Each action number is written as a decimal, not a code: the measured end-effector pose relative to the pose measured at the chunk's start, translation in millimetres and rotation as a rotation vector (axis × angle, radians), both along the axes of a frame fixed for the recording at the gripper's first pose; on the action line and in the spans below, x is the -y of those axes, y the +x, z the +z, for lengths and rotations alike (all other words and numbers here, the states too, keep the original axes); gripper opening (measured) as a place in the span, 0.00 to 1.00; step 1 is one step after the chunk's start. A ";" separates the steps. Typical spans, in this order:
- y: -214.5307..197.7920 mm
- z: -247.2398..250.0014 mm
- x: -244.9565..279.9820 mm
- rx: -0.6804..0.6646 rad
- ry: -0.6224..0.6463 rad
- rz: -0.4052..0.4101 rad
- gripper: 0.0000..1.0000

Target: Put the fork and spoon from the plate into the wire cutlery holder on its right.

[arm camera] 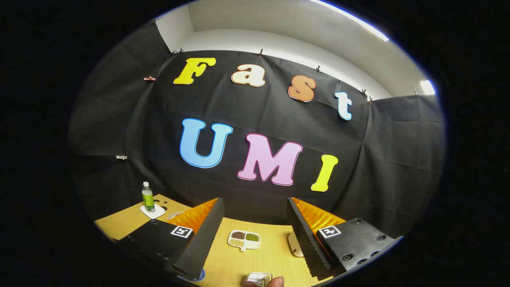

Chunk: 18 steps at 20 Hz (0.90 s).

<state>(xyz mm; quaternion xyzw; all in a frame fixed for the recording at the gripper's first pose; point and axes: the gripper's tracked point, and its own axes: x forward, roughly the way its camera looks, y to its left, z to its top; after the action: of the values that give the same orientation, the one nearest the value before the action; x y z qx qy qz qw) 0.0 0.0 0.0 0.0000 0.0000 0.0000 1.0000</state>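
- Currently your gripper (255,235) rides high, fingers spread, nothing between them, above the pale wooden table (271,255).
- Fork, spoon, plate unseen; shiny wire-like object (259,278) below may be the holder.
- Expect stiff, slick, light cutlery: pinch mid-handle.

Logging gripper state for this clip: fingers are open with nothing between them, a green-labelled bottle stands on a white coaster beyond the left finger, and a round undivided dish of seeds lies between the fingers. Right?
One slip. In the gripper view the seed dish is not round and undivided: it is a squarish white dish with separate compartments. The rest holds: the gripper is open and holds nothing, and the bottle stands on its white coaster beyond the left finger.
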 end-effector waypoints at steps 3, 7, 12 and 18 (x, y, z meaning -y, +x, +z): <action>-1.3 -1.8 -2.1 -0.002 0.001 0.008 0.98; -1.4 -5.7 0.8 -0.009 0.001 0.013 0.98; -1.9 -6.5 4.1 -0.010 0.017 0.024 0.98; -7.2 -13.6 -1.2 -0.029 0.020 0.056 0.98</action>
<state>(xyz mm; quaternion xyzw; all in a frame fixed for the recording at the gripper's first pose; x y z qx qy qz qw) -7.2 1.2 -13.6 0.0100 0.0146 0.0280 0.9995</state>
